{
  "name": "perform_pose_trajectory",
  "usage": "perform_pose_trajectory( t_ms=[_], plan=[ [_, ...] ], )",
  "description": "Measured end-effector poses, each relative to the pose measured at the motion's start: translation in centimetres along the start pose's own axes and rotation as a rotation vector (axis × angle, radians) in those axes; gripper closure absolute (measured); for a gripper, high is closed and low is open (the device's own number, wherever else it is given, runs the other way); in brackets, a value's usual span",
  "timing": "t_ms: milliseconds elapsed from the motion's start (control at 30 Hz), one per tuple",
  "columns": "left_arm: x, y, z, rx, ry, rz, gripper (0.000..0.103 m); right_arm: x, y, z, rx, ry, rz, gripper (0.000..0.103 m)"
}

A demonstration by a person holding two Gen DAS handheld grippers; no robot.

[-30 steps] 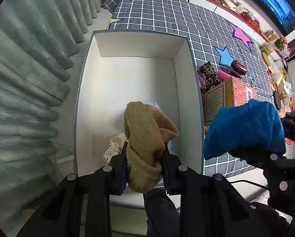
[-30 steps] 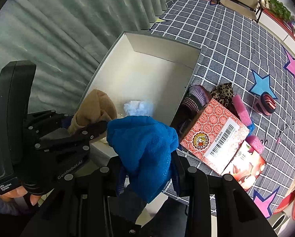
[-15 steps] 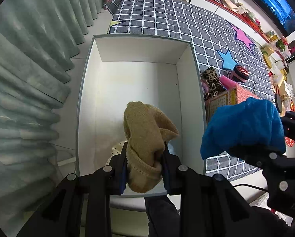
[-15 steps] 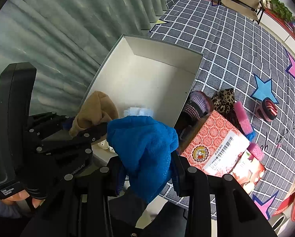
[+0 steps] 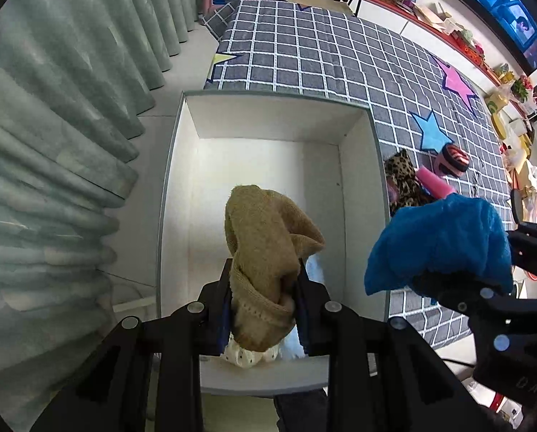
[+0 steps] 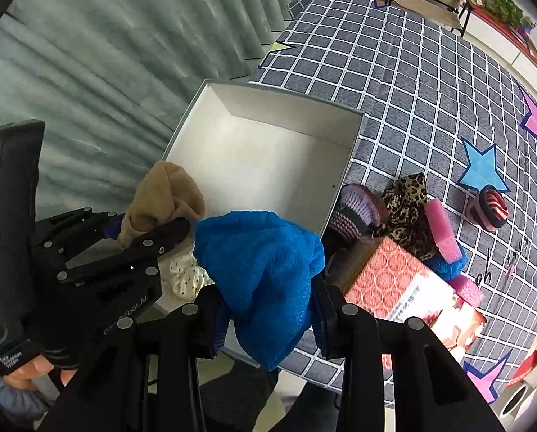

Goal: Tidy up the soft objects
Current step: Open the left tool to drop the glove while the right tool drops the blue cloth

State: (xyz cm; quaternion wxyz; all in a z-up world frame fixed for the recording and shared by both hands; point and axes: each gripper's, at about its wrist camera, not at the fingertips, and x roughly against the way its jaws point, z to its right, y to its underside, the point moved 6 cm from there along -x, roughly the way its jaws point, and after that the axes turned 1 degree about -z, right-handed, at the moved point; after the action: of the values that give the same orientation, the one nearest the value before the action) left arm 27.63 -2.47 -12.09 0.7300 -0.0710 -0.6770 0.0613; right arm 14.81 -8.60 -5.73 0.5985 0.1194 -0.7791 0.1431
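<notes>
My left gripper point(image 5: 265, 309) is shut on a tan knitted cloth point(image 5: 268, 252), hanging over the near end of a white open box point(image 5: 268, 165). A white dotted fabric point(image 5: 247, 356) and a pale blue piece lie in the box beneath it. My right gripper point(image 6: 268, 309) is shut on a blue mesh cloth point(image 6: 261, 262), held above the box's near right corner point(image 6: 340, 194). In the right wrist view the left gripper point(image 6: 149, 230) with its tan cloth point(image 6: 164, 194) sits to the left, above the dotted fabric point(image 6: 185, 273).
The box stands on a grey checked rug point(image 6: 430, 82) with stars. Right of the box lie a striped knit item point(image 6: 355, 212), a leopard-print cloth point(image 6: 405, 201), pink foam point(image 6: 441, 230), a striped roll point(image 6: 491, 208) and a red patterned carton point(image 6: 394, 277). Green curtains point(image 5: 52, 144) hang on the left.
Both grippers drifted back toward the near end of the box, so the box looks farther up in each view. Both grips are unchanged.
</notes>
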Motion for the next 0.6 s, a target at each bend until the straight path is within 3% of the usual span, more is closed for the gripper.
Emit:
perform_pose_trajectory(
  t_ms=[600],
  plan=[
    [-2.4, -1.2, -1.1, 0.047, -0.035, -0.042, 0.07, -1.0, -3.5, 0.0, 0.01, 0.041, 0.016, 0.064]
  ],
)
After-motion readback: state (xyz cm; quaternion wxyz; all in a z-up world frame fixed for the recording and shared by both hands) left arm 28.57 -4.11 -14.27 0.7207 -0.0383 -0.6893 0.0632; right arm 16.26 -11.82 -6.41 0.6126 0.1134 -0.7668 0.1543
